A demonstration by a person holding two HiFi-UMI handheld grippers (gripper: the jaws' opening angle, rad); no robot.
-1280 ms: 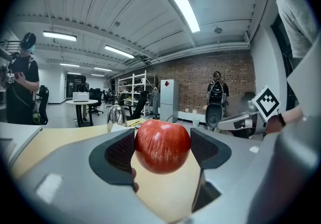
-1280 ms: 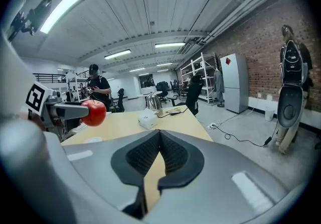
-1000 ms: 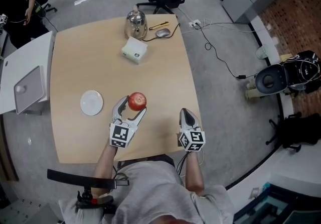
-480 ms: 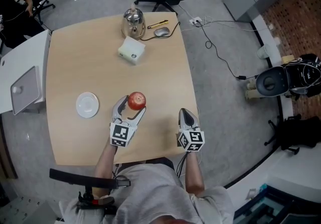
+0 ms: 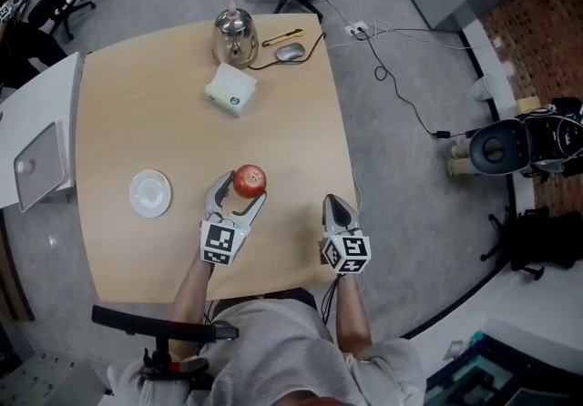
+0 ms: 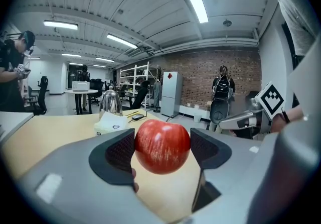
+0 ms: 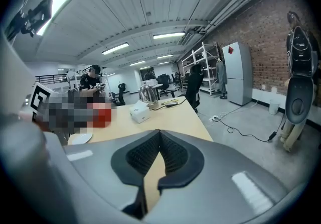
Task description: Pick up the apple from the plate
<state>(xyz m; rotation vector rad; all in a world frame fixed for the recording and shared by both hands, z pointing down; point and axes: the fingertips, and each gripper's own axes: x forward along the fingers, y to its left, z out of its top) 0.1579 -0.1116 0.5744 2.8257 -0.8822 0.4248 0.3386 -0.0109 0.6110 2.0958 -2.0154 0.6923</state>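
Right of the small round white plate [image 5: 149, 192], well apart from it, the left tongs [image 5: 239, 197] clamp the shiny red apple [image 5: 249, 181]; the right tongs [image 5: 335, 207], pressed together, hold nothing.

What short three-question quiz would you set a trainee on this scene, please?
1. True or false: the apple lies on the plate.
2. Which holds the apple? A: left gripper. B: right gripper. C: neither.
3. Fill in: the right gripper's jaws are ____.
Key: 1 false, the plate is empty; 2 A; 3 shut.
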